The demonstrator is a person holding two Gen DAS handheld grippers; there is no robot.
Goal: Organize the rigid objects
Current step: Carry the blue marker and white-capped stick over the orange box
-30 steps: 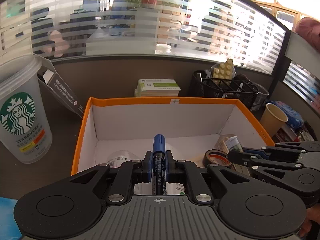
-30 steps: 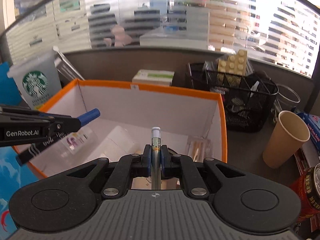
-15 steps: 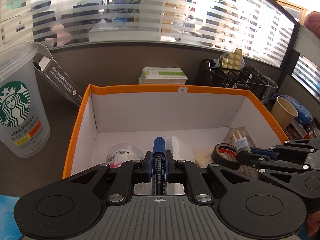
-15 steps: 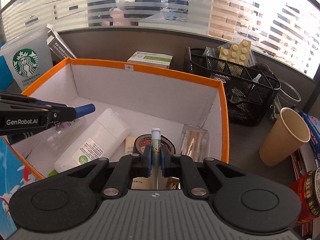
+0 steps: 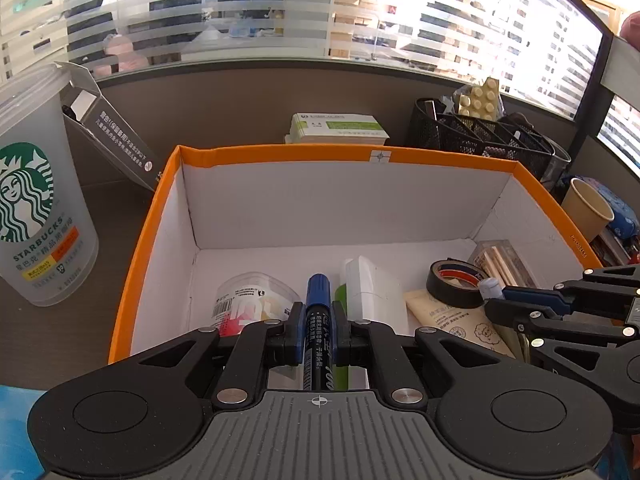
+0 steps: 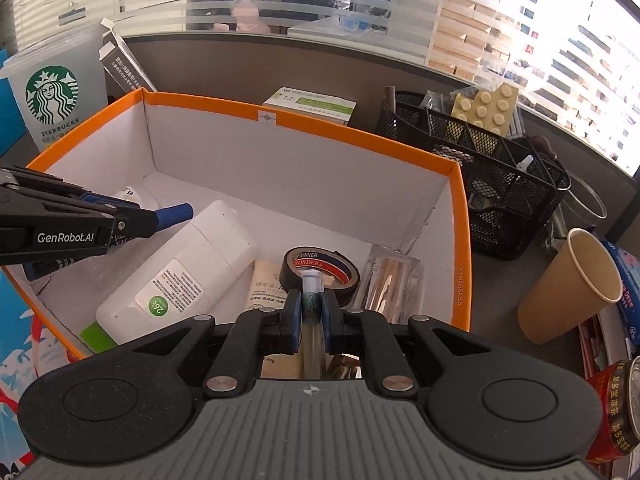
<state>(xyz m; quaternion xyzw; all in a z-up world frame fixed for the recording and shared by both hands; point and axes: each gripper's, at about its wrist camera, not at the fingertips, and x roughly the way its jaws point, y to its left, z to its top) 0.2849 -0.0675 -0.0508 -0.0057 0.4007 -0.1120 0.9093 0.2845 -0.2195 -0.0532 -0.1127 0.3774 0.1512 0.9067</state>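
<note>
Inside, first: the orange-rimmed box (image 5: 280, 154), white within, stood in the middle of the desk and took most of both views.

Held items:
- My left gripper (image 5: 318, 312) was clamped on a blue-capped marker (image 5: 318, 294), its cap pointing to the far wall of the box, over the near left part of the floor.
- My right gripper (image 6: 310, 308) was pinched narrow on a slim clear tube (image 6: 310, 284) with a pale cap, over the near right part, just in front of the tape roll.

Contents on the box floor:
- White bottle (image 6: 188, 268) with a green base, lying on its side, near centre, cap end to the far side.
- Clear plastic pot (image 5: 252, 300) with a printed label, left of the bottle.
- Black tape roll (image 6: 324, 268), right of the bottle, resting on a cream tube (image 5: 456, 320) lying flat.
- Clear case (image 6: 390, 280), contents unclear, against the right wall.

Outside the box:
- Frosted Starbucks cup (image 5: 36, 216), upright, left of the box.
- Grey carton (image 5: 116, 136), flap open, leaning at the far left corner.
- White and green packet box (image 5: 338, 128), flat, just behind the far wall.
- Black mesh organiser (image 6: 476, 168), far right, with a cream brick plate (image 6: 486, 110) standing in it.
- Brown paper cup (image 6: 572, 288), right of the box, tilted in view.
- Red tin (image 6: 616, 408), near right edge, partly cut off.
</note>
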